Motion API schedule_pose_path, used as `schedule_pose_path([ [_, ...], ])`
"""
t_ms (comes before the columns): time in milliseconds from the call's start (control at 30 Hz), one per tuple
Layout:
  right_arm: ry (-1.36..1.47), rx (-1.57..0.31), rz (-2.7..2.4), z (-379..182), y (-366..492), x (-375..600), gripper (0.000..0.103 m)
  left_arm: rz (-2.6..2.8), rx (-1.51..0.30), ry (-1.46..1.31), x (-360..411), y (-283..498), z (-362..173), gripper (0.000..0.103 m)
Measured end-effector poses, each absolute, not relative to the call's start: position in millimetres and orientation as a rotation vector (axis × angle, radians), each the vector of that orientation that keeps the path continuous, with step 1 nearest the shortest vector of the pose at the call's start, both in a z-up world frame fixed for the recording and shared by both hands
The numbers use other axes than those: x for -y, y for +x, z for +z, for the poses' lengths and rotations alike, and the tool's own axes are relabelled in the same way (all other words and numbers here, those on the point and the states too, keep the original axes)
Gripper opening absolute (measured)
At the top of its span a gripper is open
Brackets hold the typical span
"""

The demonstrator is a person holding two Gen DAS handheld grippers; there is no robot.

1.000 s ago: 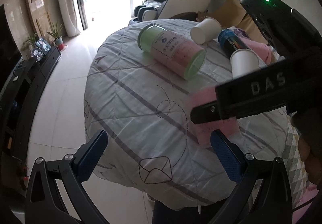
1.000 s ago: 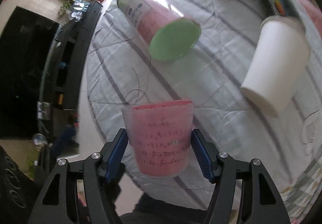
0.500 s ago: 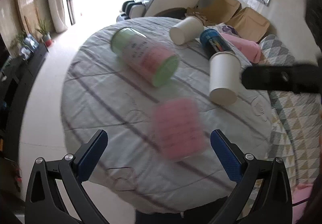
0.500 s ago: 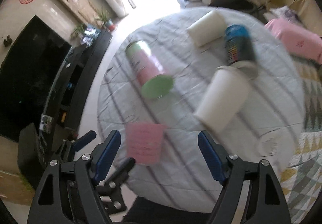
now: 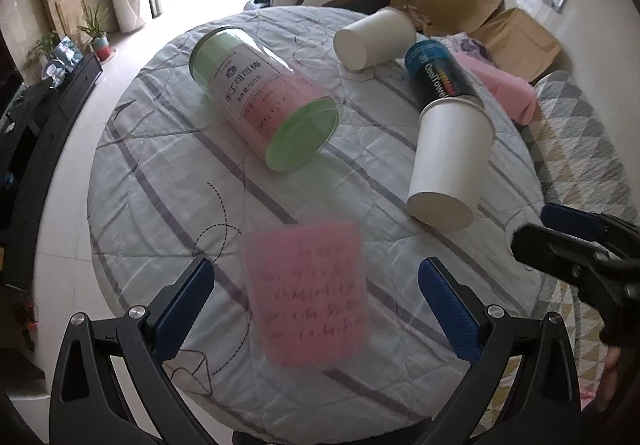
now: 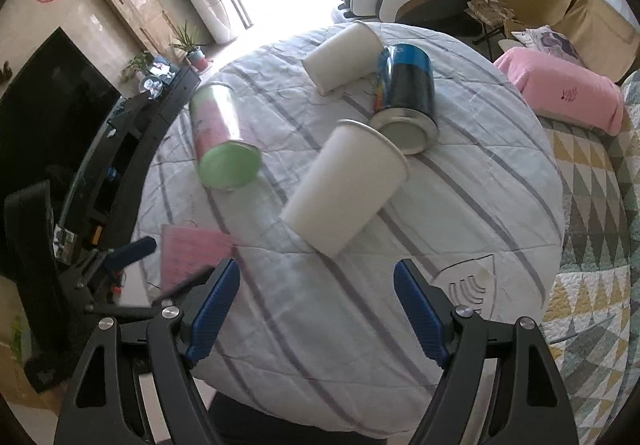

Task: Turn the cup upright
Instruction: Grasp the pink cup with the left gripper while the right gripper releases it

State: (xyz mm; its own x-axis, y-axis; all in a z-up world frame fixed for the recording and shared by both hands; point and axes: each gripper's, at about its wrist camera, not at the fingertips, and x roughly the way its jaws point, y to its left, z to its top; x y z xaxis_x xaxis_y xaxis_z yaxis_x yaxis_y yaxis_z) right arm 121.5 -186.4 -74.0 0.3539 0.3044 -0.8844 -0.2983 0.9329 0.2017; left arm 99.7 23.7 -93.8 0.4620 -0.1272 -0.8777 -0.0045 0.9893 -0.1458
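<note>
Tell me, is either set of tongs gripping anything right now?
No. Both the left tongs and right tongs are open; the pink cup stands free.

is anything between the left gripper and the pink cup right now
Nothing visible. The pink cup stands on the table straight ahead of the open left gripper, between the lines of its fingers. The right gripper is off to the side.
</note>
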Motion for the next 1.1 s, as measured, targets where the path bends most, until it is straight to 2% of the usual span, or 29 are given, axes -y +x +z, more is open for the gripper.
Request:
schedule_pose_path([
  [267, -0.013, -1.154, 0.409, -83, 124, 196, 0.081, -0.048, -1.123, -0.113, -20, 119, -101, 0.101],
  [333, -0.016, -1.161, 0.423, -85, 125, 196, 0.081, -0.048, -1.132, -0.105, -19, 122, -102, 0.094],
  [500, -0.021, -1.17, 0.447, -90, 126, 192, 0.081, -0.046, -1.158, -0.098, -21, 126, -108, 0.088],
  [600, -0.025, -1.185, 0.46, -95, 125, 189, 0.081, -0.053, -1.168, -0.095, -21, 127, -111, 0.077],
  [633, -0.027, -1.188, 0.465, -96, 125, 188, 0.081, -0.056, -1.172, -0.1, -22, 127, -112, 0.07],
  [1100, -0.031, -1.206, 0.531, -107, 108, 172, 0.081, -0.106, -1.093, -0.118, -21, 119, -98, 0.069],
])
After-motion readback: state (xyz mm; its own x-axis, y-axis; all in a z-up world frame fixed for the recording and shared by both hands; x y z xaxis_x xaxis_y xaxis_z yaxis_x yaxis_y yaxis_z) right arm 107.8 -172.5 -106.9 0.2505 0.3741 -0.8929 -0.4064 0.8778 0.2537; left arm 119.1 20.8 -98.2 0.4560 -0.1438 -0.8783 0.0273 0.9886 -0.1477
